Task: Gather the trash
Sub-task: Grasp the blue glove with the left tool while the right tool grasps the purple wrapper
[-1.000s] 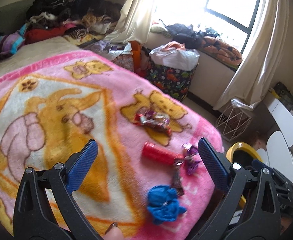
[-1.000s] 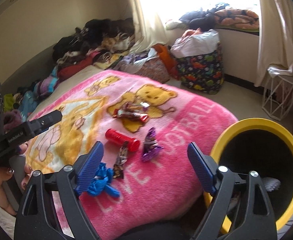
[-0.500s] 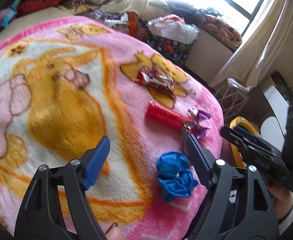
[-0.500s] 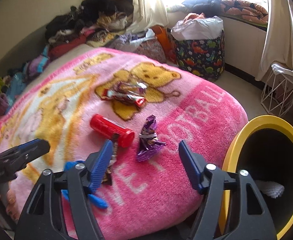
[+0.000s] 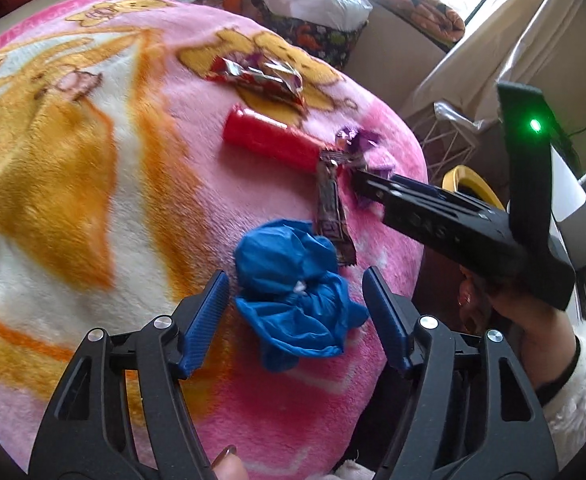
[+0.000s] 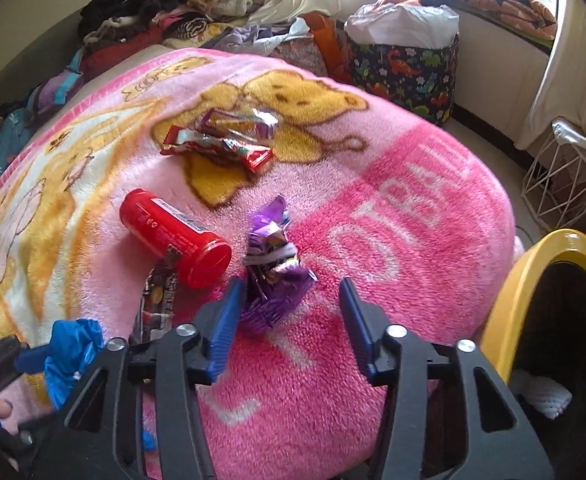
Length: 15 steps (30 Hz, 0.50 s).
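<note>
On the pink blanket (image 5: 93, 200) lies a crumpled blue wad (image 5: 293, 292). My left gripper (image 5: 295, 312) straddles it, jaws closing, pads not pressing on it. A purple foil wrapper (image 6: 273, 280) sits between the closing jaws of my right gripper (image 6: 289, 308); the left pad brushes it and the right pad stands apart. Beside them lie a red tube (image 6: 177, 236), a dark wrapper (image 5: 331, 208) and red-silver wrappers (image 6: 221, 140). The yellow-rimmed bin (image 6: 505, 308) stands off the bed's edge at the right.
A dinosaur-print bag (image 6: 405, 64) and a white wire basket (image 6: 561, 184) stand on the floor beyond the bed. Clothes (image 6: 165, 12) are piled at the far wall. A person's hand with a white fluffy sleeve (image 5: 573, 380) holds the right gripper.
Both grippers have dropped toward the blanket and narrowed their jaws. The left one now frames the blue wad, the right one the purple wrapper.
</note>
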Tool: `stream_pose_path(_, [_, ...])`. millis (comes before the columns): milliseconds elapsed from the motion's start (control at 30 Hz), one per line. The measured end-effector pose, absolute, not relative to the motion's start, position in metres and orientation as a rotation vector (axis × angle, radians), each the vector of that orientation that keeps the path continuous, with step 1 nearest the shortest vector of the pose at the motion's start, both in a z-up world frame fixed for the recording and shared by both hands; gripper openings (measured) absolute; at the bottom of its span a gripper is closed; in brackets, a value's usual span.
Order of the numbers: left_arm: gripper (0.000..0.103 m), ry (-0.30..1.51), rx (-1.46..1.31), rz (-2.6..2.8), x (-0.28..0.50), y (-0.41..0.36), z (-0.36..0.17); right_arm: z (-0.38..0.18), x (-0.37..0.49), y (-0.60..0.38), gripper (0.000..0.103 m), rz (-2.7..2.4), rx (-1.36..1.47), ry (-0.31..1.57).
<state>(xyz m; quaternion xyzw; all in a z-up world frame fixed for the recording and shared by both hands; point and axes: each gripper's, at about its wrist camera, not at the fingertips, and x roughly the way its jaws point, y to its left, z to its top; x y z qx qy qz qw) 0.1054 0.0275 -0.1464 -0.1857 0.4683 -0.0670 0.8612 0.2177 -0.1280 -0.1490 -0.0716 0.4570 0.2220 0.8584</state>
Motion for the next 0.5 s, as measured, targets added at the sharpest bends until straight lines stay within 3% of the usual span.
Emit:
stream_pose_path(133, [0.052,0.998,-0.381,-0.134,0.107,0.027,-0.152,-0.152,0.218,-0.127,0.014,0.509,-0.117,0.962])
stream_pose_path(500, [0.02,0.995,-0.381,-0.139,0.107,0.034,-0.153,-0.136,0.196,-0.15,0.011,0.513,0.005,0.93])
